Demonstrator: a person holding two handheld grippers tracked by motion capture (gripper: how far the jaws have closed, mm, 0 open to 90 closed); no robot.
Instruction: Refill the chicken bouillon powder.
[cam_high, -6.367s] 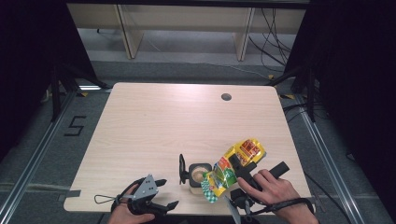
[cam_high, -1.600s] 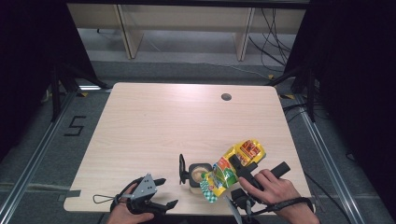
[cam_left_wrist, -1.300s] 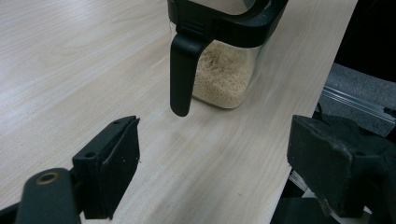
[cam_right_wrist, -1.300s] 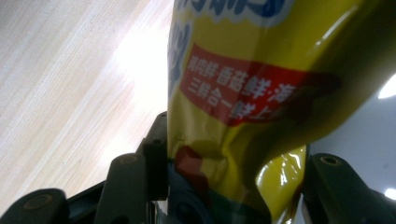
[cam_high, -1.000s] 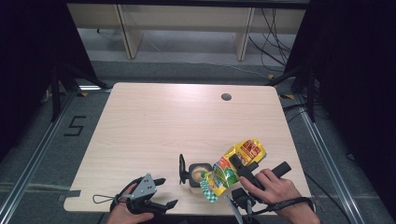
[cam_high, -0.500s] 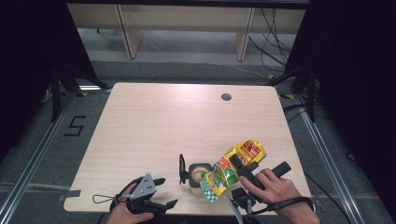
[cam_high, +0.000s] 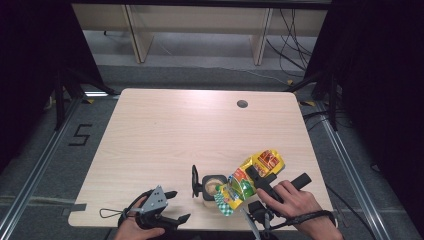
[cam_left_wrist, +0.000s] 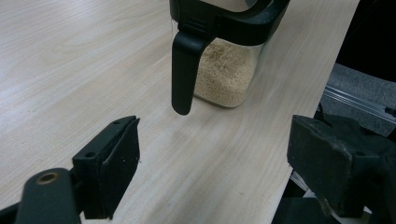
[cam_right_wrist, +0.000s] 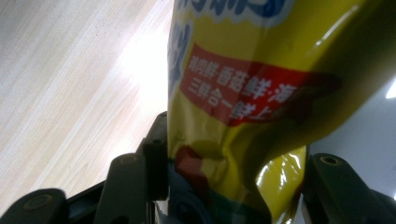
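Your right tongs (cam_high: 254, 176) grip the yellow packet (cam_high: 250, 177) tipped over the jar (cam_high: 212, 186).

The jar stands near the table's (cam_high: 200, 130) front edge, open at the top, with pale grains inside and a black handle (cam_left_wrist: 183, 70) hanging down its side. The packet slants down toward the jar's mouth, its lower end just above the rim, your right tongs clamped on its middle. Your left tongs (cam_left_wrist: 212, 168) are released, jaws spread wide, resting low on the table left of the jar and apart from it.

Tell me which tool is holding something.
The right tool: its jaws clamp the yellow packet over the jar. The left tool is open, empty.
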